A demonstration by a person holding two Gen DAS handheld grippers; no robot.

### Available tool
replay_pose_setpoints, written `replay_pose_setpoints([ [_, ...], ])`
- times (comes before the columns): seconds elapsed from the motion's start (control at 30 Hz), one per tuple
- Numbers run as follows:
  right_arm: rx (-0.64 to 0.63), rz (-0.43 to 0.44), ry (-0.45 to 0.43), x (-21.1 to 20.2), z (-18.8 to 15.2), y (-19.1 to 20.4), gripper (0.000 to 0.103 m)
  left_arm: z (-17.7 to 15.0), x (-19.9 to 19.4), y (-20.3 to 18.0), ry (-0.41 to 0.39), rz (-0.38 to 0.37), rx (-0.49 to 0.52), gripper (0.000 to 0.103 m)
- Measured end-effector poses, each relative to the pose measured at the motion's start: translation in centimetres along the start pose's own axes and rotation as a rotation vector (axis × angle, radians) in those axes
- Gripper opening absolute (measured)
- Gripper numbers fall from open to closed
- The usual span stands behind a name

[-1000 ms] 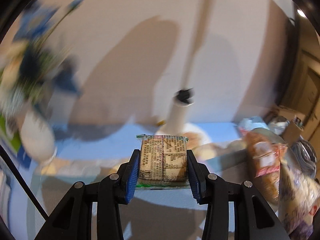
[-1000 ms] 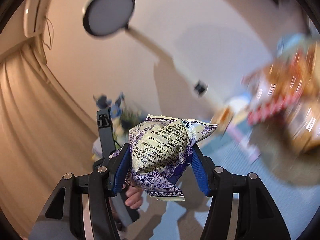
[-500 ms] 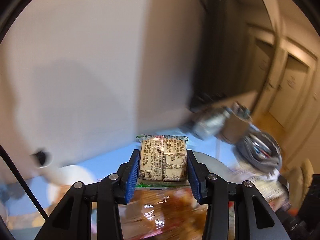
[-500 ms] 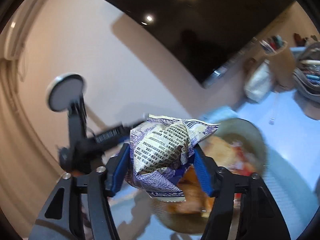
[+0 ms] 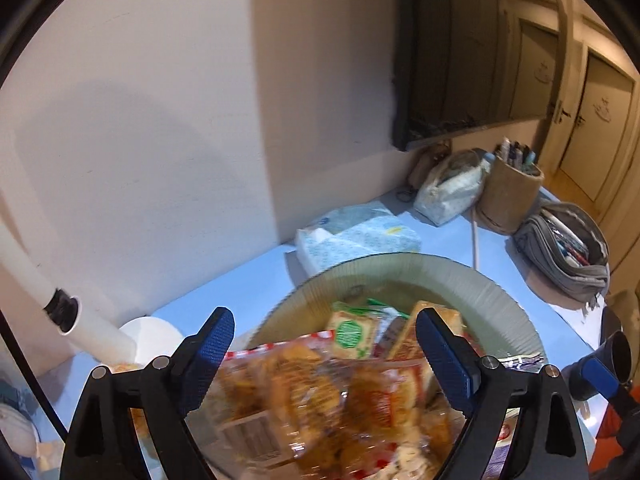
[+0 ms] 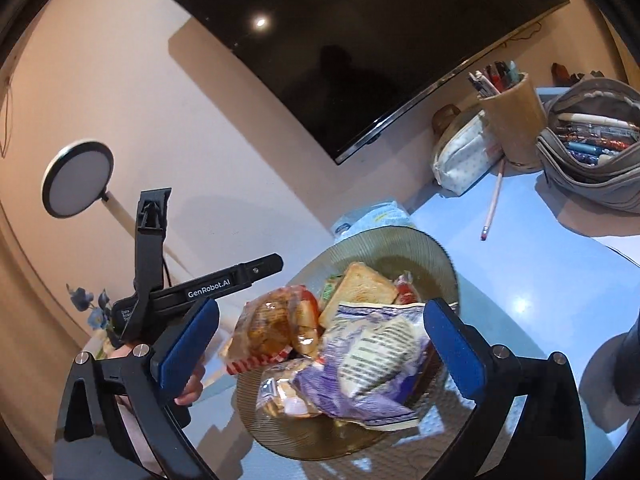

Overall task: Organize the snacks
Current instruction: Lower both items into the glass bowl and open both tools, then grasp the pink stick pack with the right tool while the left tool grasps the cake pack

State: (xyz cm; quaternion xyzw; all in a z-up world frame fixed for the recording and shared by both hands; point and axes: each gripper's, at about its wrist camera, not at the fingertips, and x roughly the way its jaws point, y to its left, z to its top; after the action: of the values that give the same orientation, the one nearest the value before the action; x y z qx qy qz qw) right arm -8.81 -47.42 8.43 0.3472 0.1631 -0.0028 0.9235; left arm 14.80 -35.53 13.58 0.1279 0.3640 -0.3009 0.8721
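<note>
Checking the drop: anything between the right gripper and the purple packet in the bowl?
Nothing visible. The right gripper is open above the purple snack packet, which lies on other snacks in the ribbed glass bowl.

You're in a home room, wall-mounted television ahead of your tongs, panelled doors far right, pen cup, pencil case, blue desk.

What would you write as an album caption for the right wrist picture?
Open right claw above a purple snack packet lying among snacks in a ribbed glass bowl.
</note>
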Motion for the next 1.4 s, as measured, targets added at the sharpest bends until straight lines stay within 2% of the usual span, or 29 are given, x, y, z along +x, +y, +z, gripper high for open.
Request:
replay_pose_setpoints([
  [0.23,-0.097,-0.011,0.028,1.4,-1.2,4.5,0.103,-1.5,-1.1,3.1,-0.019,0.110,0.008,0.091],
  [0.53,-0.167,0.054,0.083,4.0,-3.7,10.3,0.103,-3.7,-3.6,8.3,-0.024,0.153,-0.038,0.091],
  [0.83,-0.246,0.101,0.141,7.3,-6.8,15.5,0.103,-6.2,-5.4,15.3,-0.025,0.203,-0.095,0.091],
  [1.07,-0.324,0.113,0.239,10.6,-10.7,18.8,0.103,-9.1,-5.1,20.3,0.004,0.189,-0.185,0.091],
  [1.27,-0.397,0.095,0.355,13.6,-15.1,19.7,0.103,-10.8,-3.4,21.6,0.030,0.153,-0.220,0.091],
  [1.4,-0.463,0.032,0.429,16.0,-17.9,19.0,0.103,-11.2,-1.8,21.6,0.044,0.113,-0.237,0.091],
])
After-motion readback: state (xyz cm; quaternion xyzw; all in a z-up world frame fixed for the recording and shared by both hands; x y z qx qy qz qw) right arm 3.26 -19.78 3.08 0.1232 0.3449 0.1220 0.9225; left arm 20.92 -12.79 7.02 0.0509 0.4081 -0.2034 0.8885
